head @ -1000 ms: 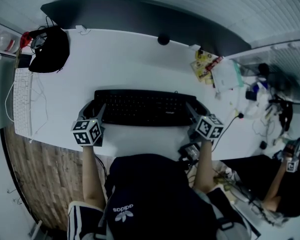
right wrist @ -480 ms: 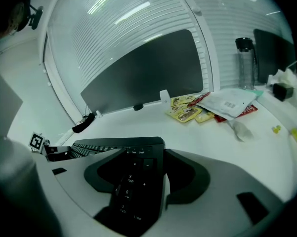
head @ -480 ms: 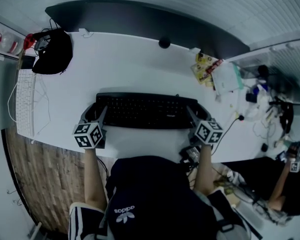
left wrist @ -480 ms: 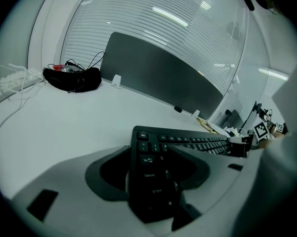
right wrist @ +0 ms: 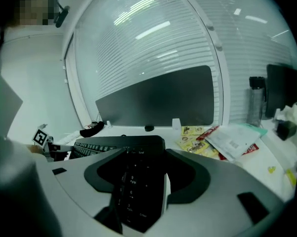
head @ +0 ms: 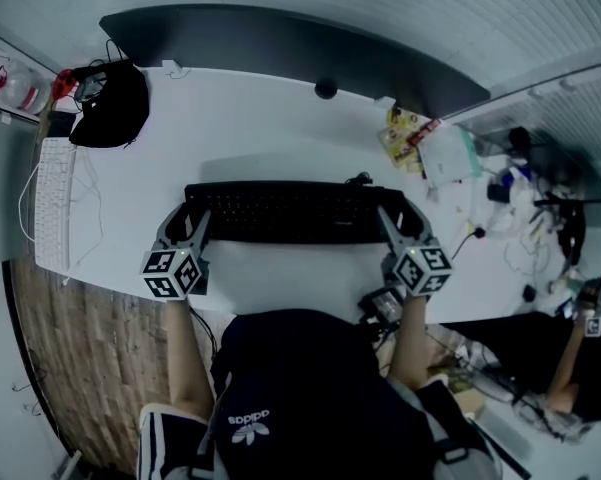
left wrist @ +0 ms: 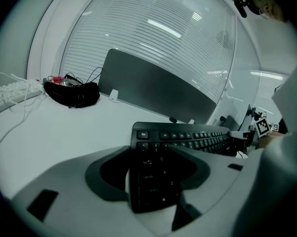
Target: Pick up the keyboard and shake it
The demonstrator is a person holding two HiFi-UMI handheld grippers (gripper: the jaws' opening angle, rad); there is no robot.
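Note:
A black keyboard lies crosswise in front of me over the white desk, and a soft shadow falls on the desk just behind it. My left gripper is shut on the keyboard's left end. The right gripper is shut on its right end. In the left gripper view the keyboard runs away to the right from between the jaws of the left gripper. In the right gripper view the keyboard's number-pad end sits between the jaws of the right gripper.
A white keyboard with a cable lies at the desk's left edge, with a black bag behind it. A dark partition lines the back. Snack packets and papers lie at the right, beside cluttered cables. Another person's arm shows at lower right.
Both grippers and the keyboard have shifted slightly, its front edge drawing back from me. A broader shadow now shows on the desk behind the keyboard.

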